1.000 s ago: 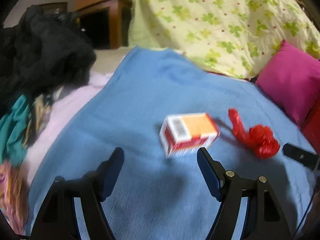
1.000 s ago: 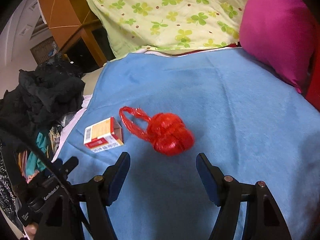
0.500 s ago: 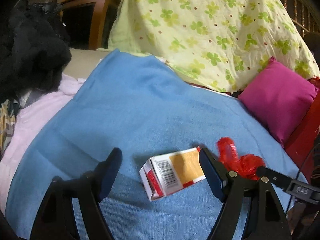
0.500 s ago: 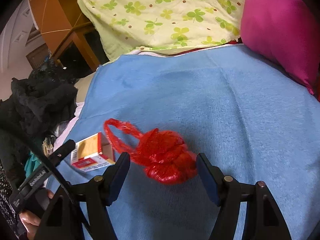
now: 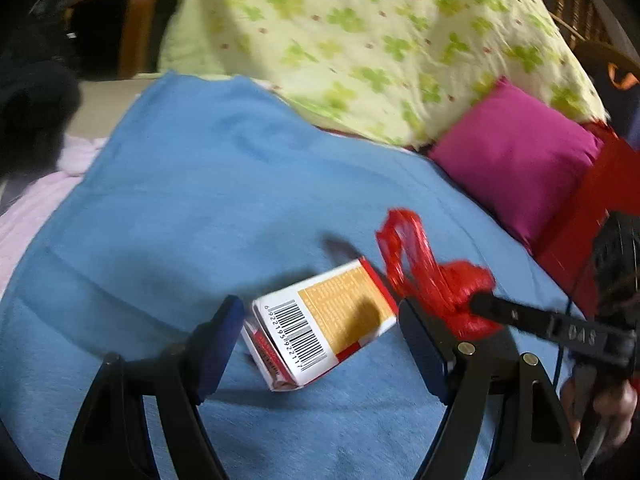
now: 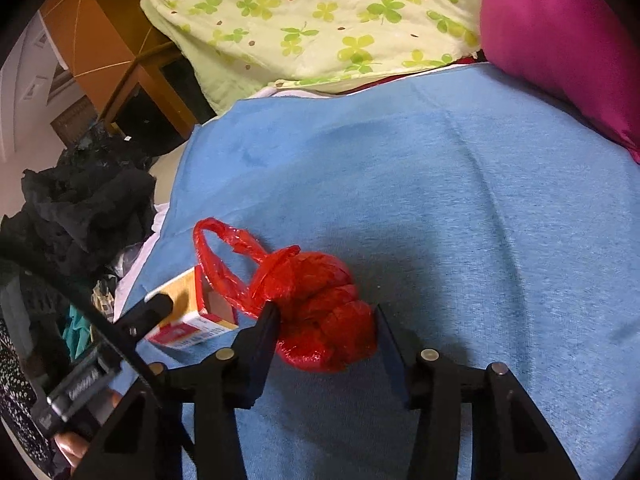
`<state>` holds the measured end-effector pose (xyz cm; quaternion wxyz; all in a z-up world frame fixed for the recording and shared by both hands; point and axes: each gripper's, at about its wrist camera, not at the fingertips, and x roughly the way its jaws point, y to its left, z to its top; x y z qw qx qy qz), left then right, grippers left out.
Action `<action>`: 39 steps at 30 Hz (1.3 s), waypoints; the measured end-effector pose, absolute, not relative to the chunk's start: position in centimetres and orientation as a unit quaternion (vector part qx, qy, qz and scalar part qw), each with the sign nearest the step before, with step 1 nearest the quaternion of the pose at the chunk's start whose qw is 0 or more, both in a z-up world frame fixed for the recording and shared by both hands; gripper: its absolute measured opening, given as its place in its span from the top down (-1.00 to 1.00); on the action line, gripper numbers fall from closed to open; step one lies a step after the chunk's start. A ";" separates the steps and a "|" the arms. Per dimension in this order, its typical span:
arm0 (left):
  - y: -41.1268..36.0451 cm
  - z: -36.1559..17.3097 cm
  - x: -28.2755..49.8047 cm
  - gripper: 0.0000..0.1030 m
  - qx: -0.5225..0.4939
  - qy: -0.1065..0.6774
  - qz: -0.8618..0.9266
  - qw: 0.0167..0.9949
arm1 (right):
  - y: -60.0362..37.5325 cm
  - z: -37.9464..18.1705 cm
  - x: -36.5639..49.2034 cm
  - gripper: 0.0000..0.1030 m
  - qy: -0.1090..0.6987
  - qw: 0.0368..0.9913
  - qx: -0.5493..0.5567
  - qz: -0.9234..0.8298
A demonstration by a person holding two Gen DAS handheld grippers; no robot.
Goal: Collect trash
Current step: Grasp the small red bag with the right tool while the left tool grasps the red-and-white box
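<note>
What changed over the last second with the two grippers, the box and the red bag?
Both grippers came down: the left gripper now straddles the box, jaws wide, not gripping. The right gripper reached the red bag and is closing around it, pads at its sides. Box and bag stayed put on the blue blanket.

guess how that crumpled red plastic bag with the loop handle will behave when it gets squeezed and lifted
The crumpled red plastic bag probably squashes between the closing right gripper rather than resisting. It looks like thin film, so likely light. Its loop handle will probably dangle.
</note>
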<state>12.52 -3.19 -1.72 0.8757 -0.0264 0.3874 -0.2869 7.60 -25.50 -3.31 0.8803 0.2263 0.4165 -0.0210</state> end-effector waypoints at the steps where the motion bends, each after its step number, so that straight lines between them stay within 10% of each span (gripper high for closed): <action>1: -3.4 -1.8 12.3 -0.55 -0.022 0.390 -0.292 0.873 | -25.6 -3.2 7.5 0.01 0.416 0.881 0.224 -0.024; 39: -7.2 -2.8 9.6 -0.60 0.063 0.398 -0.340 0.850 | -28.4 -1.5 5.8 0.01 0.417 0.874 0.245 -0.055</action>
